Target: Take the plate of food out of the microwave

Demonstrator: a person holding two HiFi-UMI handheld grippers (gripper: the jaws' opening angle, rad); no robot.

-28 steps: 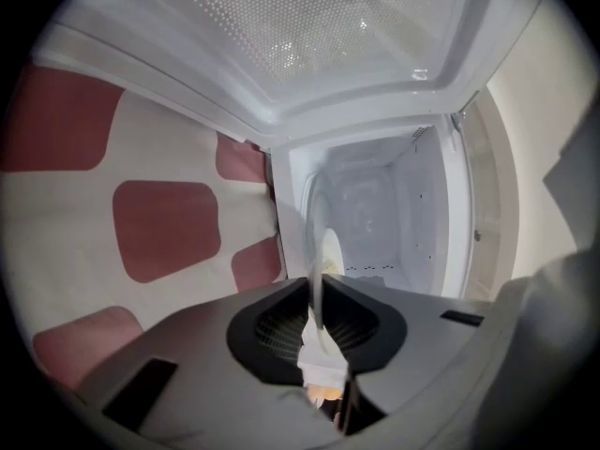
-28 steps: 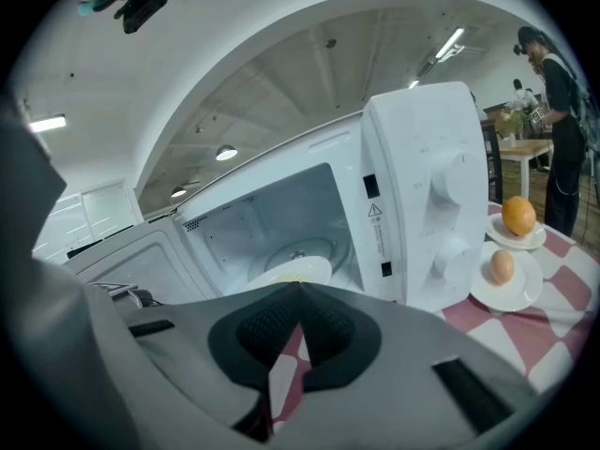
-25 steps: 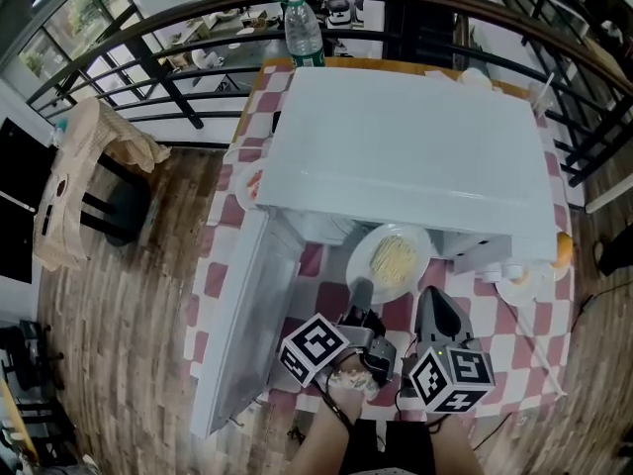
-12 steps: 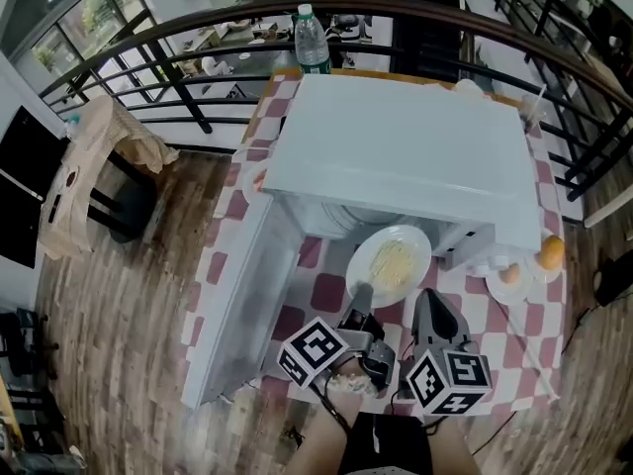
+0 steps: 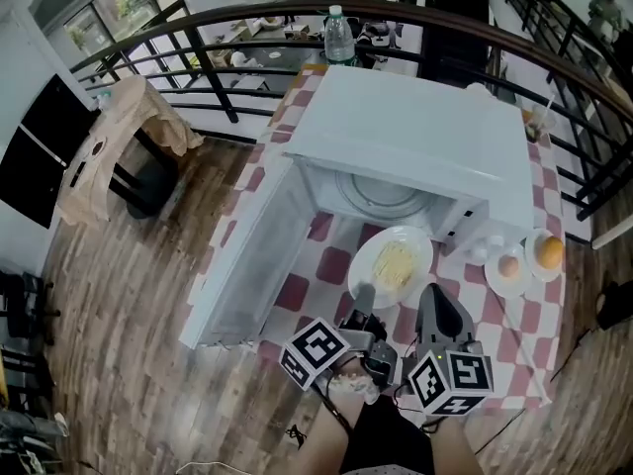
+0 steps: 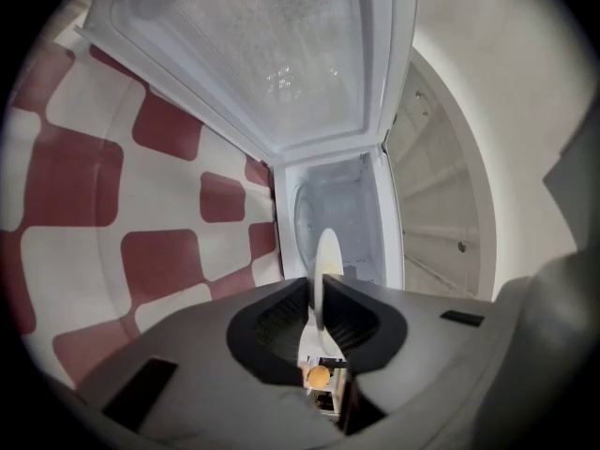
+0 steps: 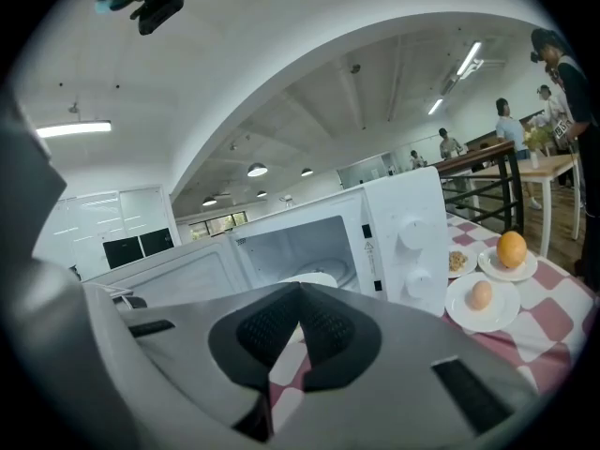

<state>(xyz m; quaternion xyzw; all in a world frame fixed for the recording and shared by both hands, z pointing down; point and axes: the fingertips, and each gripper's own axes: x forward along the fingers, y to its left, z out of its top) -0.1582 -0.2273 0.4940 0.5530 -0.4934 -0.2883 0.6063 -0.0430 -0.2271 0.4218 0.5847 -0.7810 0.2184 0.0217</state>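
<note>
No brand can be read. The white microwave (image 5: 415,137) bears only a small label (image 7: 367,247) beside its two dials, too small to read. The print on the green wrapper of the water bottle (image 5: 339,36) behind it is also illegible. The plate of noodles (image 5: 392,263) is just in front of the open cavity, over the checkered desk (image 5: 297,290). Its rim is pinched between the left gripper's (image 6: 317,298) fingers. The right gripper's (image 7: 300,289) fingers meet at their tips near the plate, with nothing seen between them. The open door (image 5: 252,255) stands at left. An egg (image 5: 508,265) and an orange (image 5: 550,252) lie at right.
</note>
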